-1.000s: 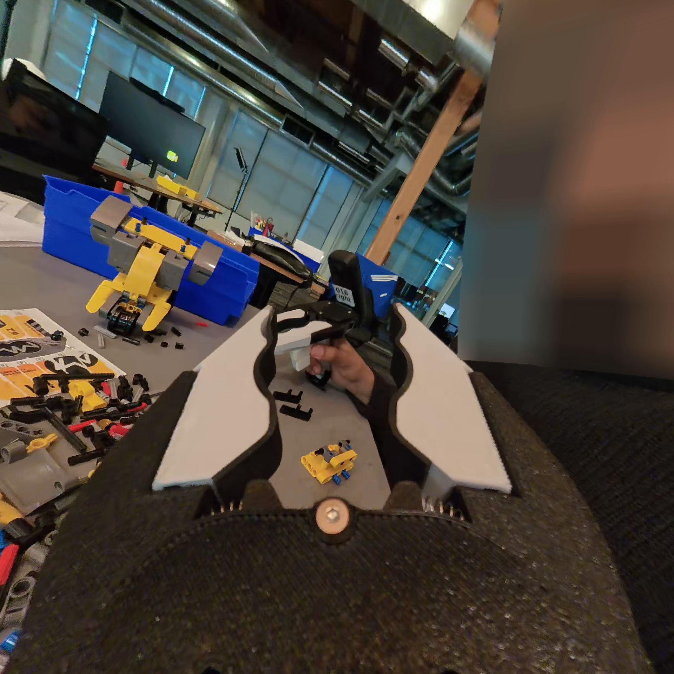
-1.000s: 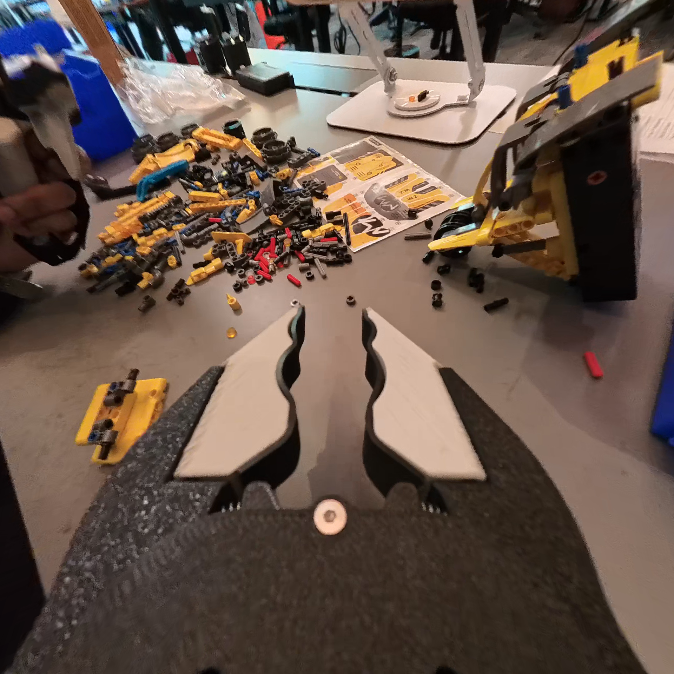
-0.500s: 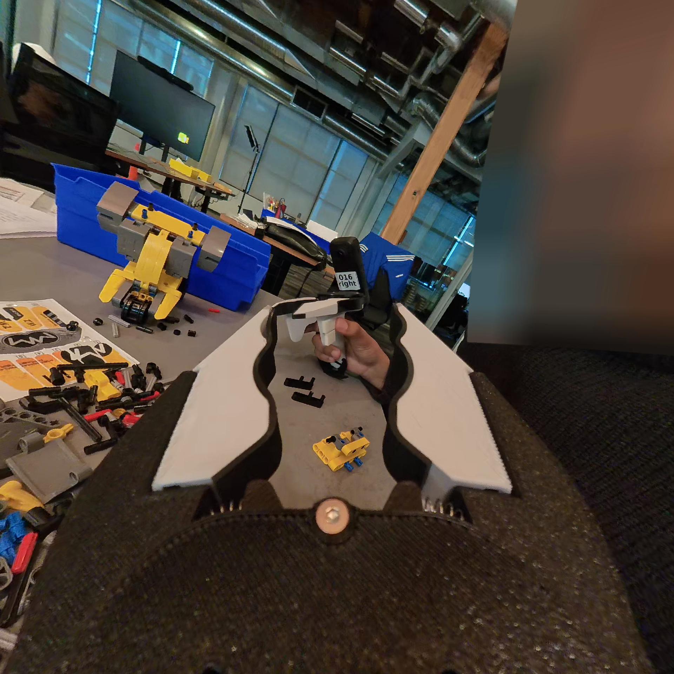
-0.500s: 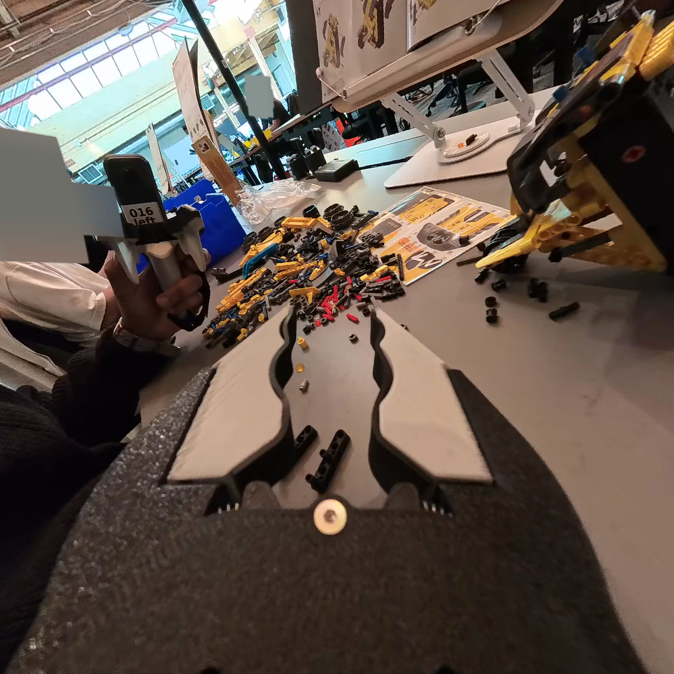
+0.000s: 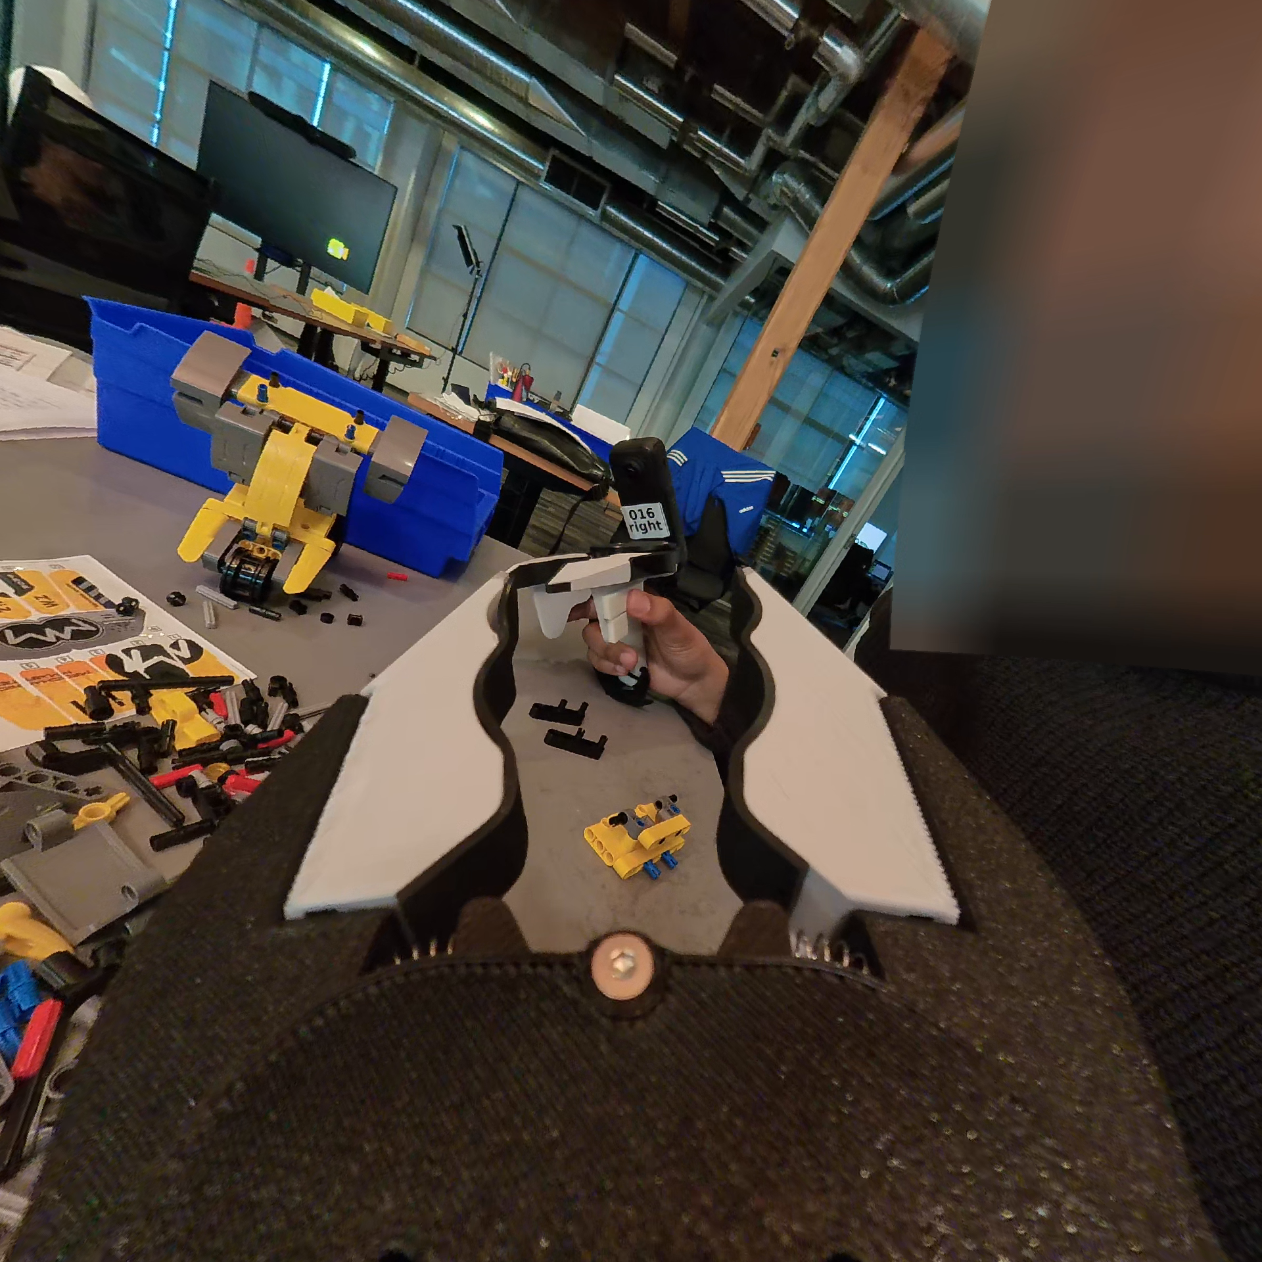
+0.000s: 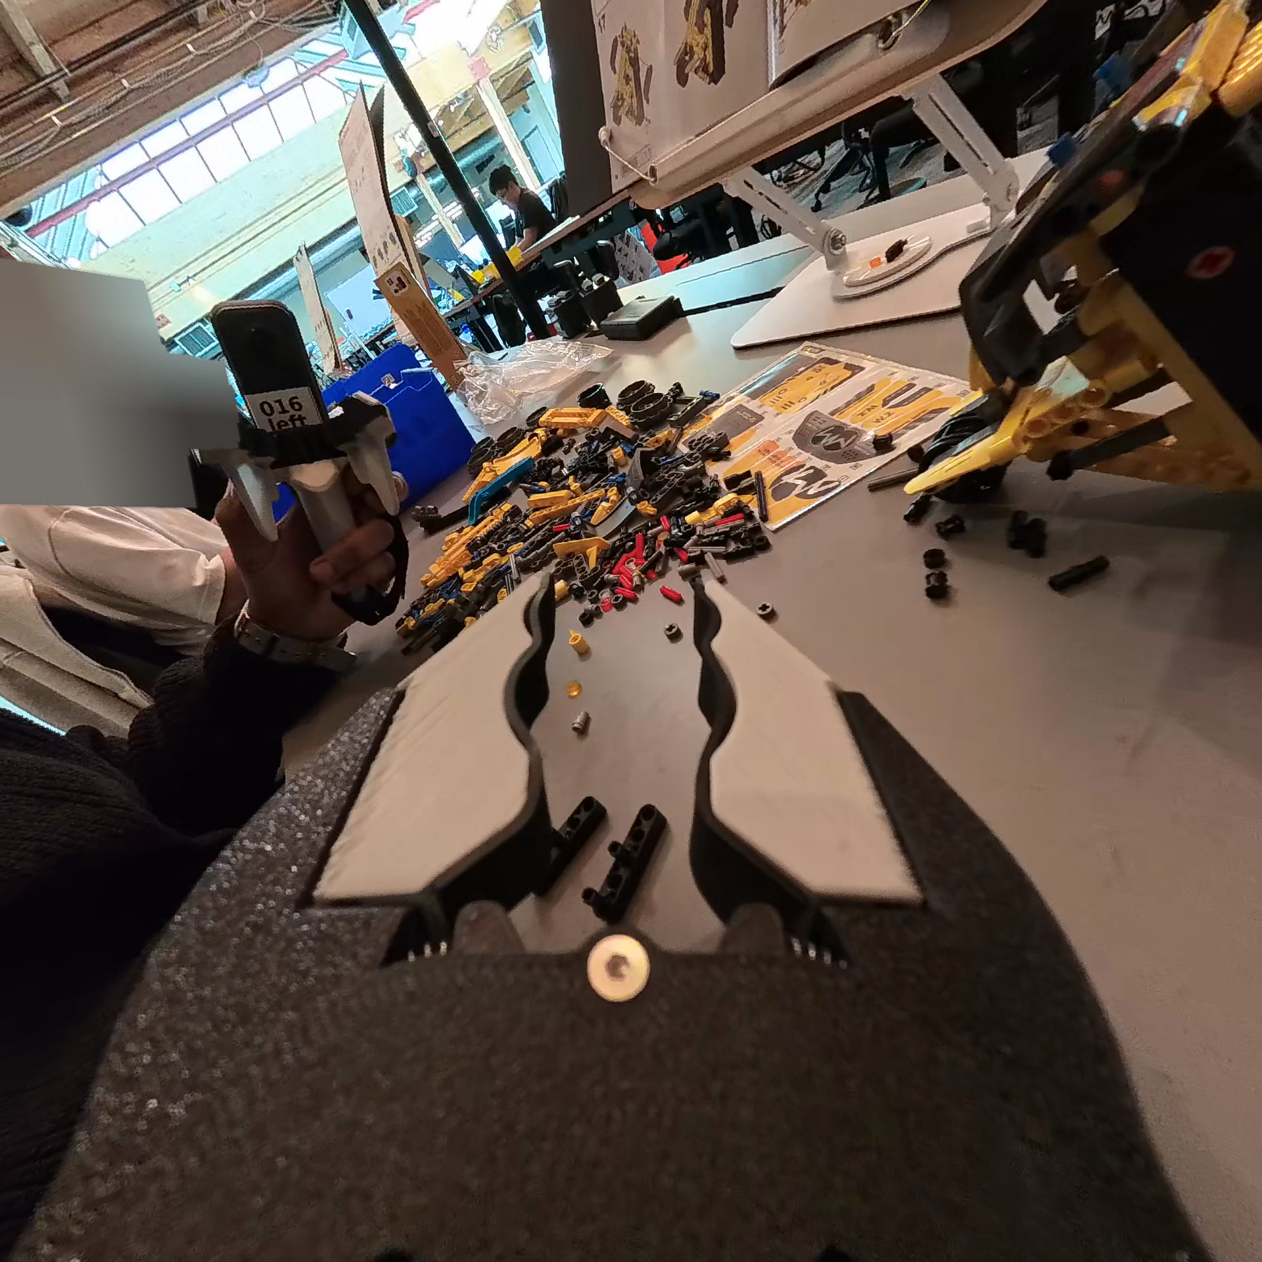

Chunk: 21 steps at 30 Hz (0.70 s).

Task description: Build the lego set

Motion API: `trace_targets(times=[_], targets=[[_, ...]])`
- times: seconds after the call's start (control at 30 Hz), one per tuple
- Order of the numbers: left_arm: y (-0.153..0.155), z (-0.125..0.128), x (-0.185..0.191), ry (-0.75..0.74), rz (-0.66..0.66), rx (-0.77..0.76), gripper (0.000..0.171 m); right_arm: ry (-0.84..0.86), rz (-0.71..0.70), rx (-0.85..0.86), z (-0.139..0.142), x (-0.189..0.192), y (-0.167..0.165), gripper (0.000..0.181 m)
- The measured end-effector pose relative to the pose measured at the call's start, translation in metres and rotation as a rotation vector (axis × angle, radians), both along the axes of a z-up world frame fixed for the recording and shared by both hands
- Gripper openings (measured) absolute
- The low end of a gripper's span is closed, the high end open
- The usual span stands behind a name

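Left wrist view: left gripper (image 5: 621,614), white fingers wide apart, holding nothing, raised above the grey tabletop (image 5: 423,635). Between its fingers lie a small yellow brick assembly with blue pins (image 5: 638,834) (nearest the gripper's base) and, farther out, two short black connector pieces (image 5: 567,725). Beyond the fingertips, the right gripper (image 5: 546,601) is held upright in a hand (image 5: 666,659). Left of the fingers: a heap of loose black, red and yellow building pieces (image 5: 164,737), a printed yellow sticker sheet (image 5: 61,635), a part-built yellow and grey brick model (image 5: 287,478), a blue plastic bin (image 5: 437,505) behind it.

Right wrist view: right gripper (image 6: 618,601), fingers likewise spread, nothing gripped. The black connector pieces (image 6: 625,860) lie between the fingers near the base; the loose heap (image 6: 580,505) spreads past the tips. The left gripper (image 6: 321,492) stands far left, empty.
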<state>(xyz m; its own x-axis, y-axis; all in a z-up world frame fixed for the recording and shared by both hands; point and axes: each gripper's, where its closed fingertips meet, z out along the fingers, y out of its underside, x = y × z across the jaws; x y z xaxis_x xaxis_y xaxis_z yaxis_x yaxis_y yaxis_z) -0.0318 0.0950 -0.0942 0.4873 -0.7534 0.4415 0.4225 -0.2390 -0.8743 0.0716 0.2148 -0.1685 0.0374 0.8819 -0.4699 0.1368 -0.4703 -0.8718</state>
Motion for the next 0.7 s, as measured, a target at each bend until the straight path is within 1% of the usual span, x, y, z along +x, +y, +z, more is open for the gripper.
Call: trace_targets(times=[0.2, 0.4, 0.53, 0.7], targets=[[-0.0001, 0.0003, 0.0001, 0.002, 0.000, 0.003, 0.061, -0.004, 0.003, 0.002, -0.0006, -0.0005, -0.0005, 0.039], [-0.0024, 0.0079, -0.0070, -0.004, 0.043, 0.050, 0.059, -0.009, 0.003, 0.000, -0.0014, -0.0009, -0.0005, 0.039], [-0.0026, 0.0085, -0.0075, -0.025, 0.031, 0.044, 0.059, -0.012, 0.004, 0.000, -0.0020, -0.0012, -0.0006, 0.039], [-0.0015, 0.0067, -0.0066, -0.010, 0.036, 0.039, 0.059, -0.013, 0.003, 0.002, -0.0020, -0.0010, -0.0005, 0.039]])
